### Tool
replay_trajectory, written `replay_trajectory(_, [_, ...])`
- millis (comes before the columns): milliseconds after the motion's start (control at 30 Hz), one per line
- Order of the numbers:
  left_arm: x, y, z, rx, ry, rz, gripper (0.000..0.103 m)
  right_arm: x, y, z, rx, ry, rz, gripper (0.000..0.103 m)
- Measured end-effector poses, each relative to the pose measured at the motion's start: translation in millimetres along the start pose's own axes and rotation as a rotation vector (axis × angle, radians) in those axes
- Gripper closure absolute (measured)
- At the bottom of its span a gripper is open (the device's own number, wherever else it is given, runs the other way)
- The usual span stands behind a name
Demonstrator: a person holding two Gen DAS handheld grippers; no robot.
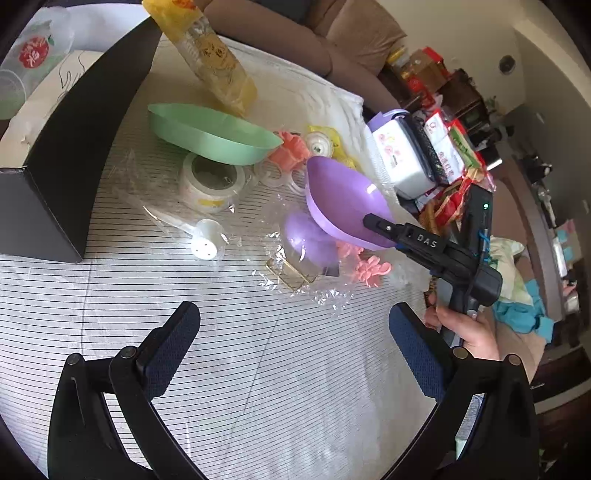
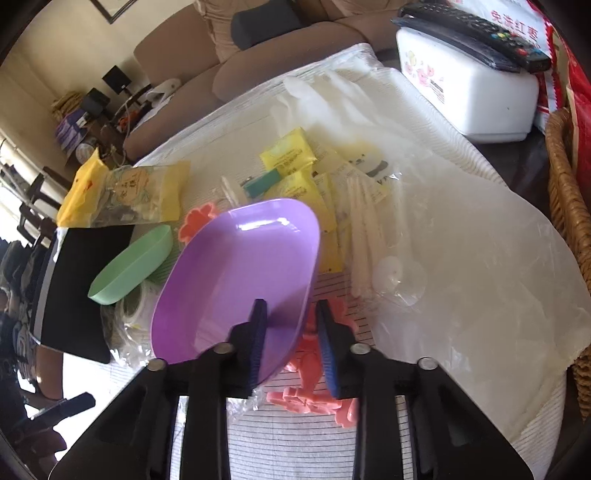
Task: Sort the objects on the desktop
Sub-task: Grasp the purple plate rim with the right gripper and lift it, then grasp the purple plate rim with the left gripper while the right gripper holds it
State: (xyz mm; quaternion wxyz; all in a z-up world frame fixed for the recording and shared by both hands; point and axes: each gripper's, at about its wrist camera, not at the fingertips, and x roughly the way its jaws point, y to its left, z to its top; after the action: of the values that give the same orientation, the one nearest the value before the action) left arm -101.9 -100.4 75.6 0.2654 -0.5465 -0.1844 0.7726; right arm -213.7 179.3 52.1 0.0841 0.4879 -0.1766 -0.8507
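My right gripper (image 2: 291, 332) is shut on the near rim of a purple plastic dish (image 2: 236, 273) and holds it tilted above the striped cloth; the dish also shows in the left wrist view (image 1: 343, 201) with the right gripper (image 1: 373, 221) on its edge. Its shadow falls on clear wrap below. A green dish (image 1: 214, 138) rests tilted on a tape roll (image 1: 208, 181). Pink flower clips (image 2: 310, 391) lie under the purple dish. My left gripper (image 1: 291, 343) is open and empty above bare cloth near the front.
A black box (image 1: 66, 162) stands at the left. A yellow snack bag (image 1: 210, 55), a small white cap (image 1: 207, 245), yellow sachets (image 2: 291, 162), white plastic sticks (image 2: 362, 229), a white tissue box (image 2: 469, 96) with a remote control (image 2: 480, 29), and a wicker basket (image 2: 569, 221) surround the work area.
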Motion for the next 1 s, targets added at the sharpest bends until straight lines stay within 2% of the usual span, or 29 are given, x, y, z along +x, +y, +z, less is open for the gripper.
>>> replay_trajectory(167, [-4.6, 12.4, -4.1, -0.04, 0.014, -0.027, 0.0, -13.6, 8.4, -7.1, -0.003, 0.049, 0.158, 0.089])
replay_trajectory(300, [-3.8, 16.6, -13.3, -0.028, 0.032, 0.011, 0.0, -29.1, 28.2, -21.2, -0.054, 0.093, 0.245, 0.089])
replay_trajectory(433, [10.1, 20.6, -26.7, -0.019, 0.082, 0.044, 0.0, -26.2, 54.8, -45.3, -0.12, 0.182, 0.306, 0.089])
replay_trajectory(567, [20.9, 20.0, -41.7, 0.028, 0.133, 0.145, 0.0, -7.2, 82.4, -73.0, -0.204, 0.281, 0.295, 0.089])
replay_trajectory(700, [18.7, 14.9, -53.4, 0.133, 0.149, 0.277, 0.0, 11.2, 111.8, -98.4, -0.336, 0.358, 0.284, 0.089])
replay_trajectory(833, [17.9, 18.3, -60.2, 0.187, 0.172, 0.347, 0.0, 23.0, 132.4, -112.9, -0.468, 0.389, 0.204, 0.086])
replay_trajectory(1000, [21.2, 30.8, -65.4, 0.182, 0.22, 0.363, 0.001, 33.7, 137.2, -119.0, -0.486, 0.413, 0.166, 0.086])
